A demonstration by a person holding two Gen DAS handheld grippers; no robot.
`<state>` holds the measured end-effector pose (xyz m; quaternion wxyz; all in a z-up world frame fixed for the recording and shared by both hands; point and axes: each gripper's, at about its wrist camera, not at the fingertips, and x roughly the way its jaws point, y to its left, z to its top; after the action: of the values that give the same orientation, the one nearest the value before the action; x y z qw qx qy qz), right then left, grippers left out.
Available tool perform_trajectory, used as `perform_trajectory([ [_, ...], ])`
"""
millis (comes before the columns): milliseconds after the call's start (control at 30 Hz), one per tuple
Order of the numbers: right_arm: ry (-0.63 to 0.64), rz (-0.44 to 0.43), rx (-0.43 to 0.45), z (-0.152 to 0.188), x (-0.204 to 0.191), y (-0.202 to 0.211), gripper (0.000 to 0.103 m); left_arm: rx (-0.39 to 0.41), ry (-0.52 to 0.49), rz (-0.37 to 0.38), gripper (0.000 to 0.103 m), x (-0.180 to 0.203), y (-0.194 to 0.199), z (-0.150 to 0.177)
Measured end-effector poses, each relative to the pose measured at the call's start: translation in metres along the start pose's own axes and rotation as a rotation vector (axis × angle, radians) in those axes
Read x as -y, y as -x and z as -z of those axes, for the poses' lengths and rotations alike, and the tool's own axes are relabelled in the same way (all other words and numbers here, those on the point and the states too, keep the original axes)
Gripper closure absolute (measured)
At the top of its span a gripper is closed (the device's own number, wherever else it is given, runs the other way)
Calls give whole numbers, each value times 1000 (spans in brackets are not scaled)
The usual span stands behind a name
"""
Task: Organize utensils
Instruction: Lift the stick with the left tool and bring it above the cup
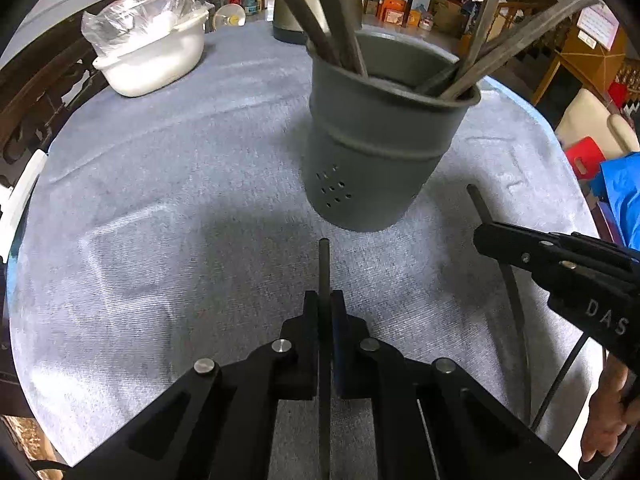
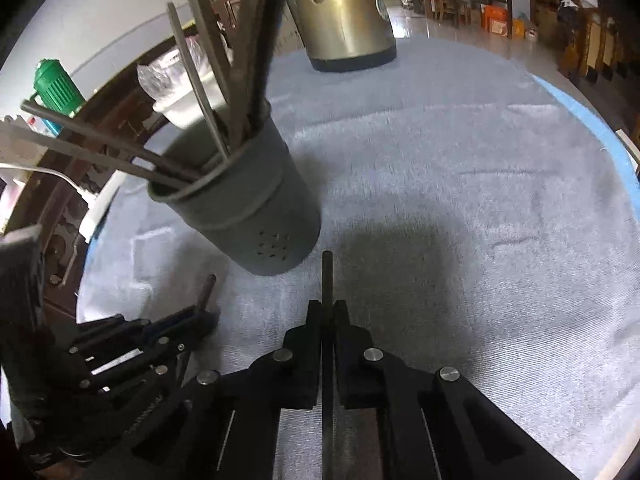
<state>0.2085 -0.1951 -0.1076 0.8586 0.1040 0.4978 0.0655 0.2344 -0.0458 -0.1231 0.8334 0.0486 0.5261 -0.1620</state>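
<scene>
The left hand-held gripper (image 1: 325, 308) and right hand-held gripper (image 2: 328, 316) are each clamping a chopstick (image 1: 324, 264), pointing toward the grey holder (image 1: 376, 152) at 12 o'clock on the bench (image 1: 160, 200).

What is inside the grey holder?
Several dark chopsticks lean out of the holder, some left, some right, in both views. Its wall hides their lower ends and the bottom, so I cannot tell what else is in there.

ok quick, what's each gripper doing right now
left gripper: closed on a chopstick
right gripper: closed on a second chopstick
</scene>
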Motion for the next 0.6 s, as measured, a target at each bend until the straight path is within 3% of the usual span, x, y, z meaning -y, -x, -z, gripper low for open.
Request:
perform_trajectory([
  [167, -10, -55, 58, -2, -5, 14, 97, 45, 3, -3, 97, 1, 21, -1],
  [600, -28, -239, 339, -6, -11, 75, 97, 169, 14, 27, 97, 7, 82, -7],
])
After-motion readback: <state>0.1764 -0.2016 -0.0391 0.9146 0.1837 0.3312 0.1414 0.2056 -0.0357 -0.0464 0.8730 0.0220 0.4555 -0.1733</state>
